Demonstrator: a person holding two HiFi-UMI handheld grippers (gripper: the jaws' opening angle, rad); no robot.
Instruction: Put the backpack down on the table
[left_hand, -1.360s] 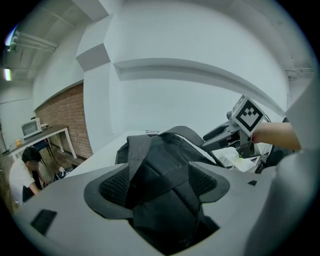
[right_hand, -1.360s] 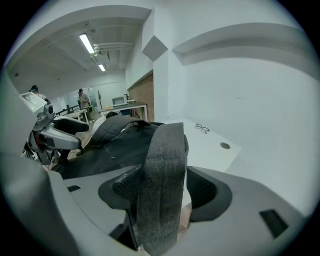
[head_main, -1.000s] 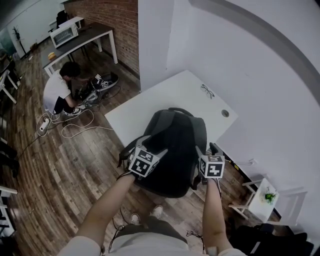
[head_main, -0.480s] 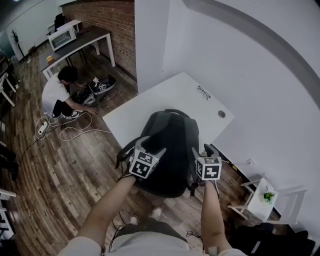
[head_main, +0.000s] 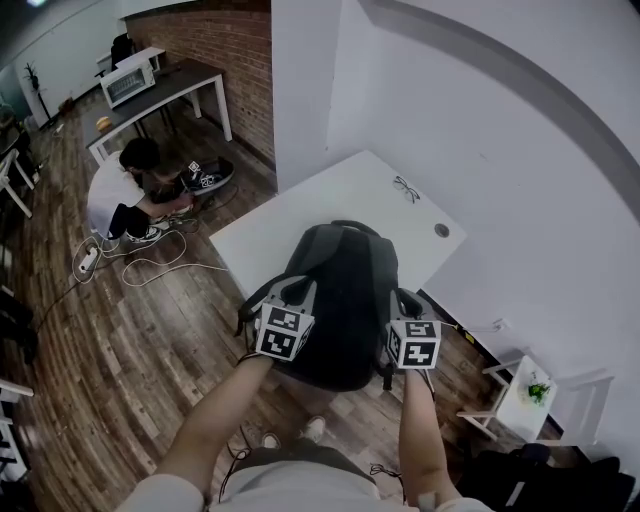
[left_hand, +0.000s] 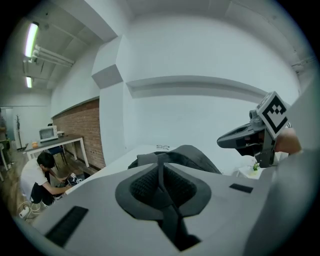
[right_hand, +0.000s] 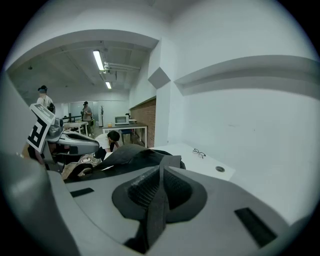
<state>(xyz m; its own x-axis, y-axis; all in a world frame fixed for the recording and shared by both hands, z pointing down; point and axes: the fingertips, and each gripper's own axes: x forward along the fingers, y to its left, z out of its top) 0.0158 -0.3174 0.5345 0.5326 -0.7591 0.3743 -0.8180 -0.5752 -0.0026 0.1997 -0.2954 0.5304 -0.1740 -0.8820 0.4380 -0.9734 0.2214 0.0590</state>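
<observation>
A dark grey backpack (head_main: 342, 285) lies over the near end of the white table (head_main: 330, 195), its lower part hanging past the edge. My left gripper (head_main: 297, 291) is at its left side and my right gripper (head_main: 406, 302) at its right. Both pairs of jaws have just been closing. In the left gripper view the left gripper (left_hand: 160, 182) is shut on a dark backpack strap (left_hand: 169, 217). In the right gripper view the right gripper (right_hand: 160, 192) pinches another strap (right_hand: 156, 215) the same way. The bag's bulk (right_hand: 125, 155) shows beyond the jaws.
A pair of glasses (head_main: 406, 185) and a round cable hole (head_main: 441, 230) are on the table's far half, by the white wall. A person (head_main: 118, 190) crouches on the wood floor at left among cables. A small white side table (head_main: 528, 395) stands at right.
Both grippers' jaws went from wide open to shut on the backpack's straps. Both hands rose a little beside the bag.
</observation>
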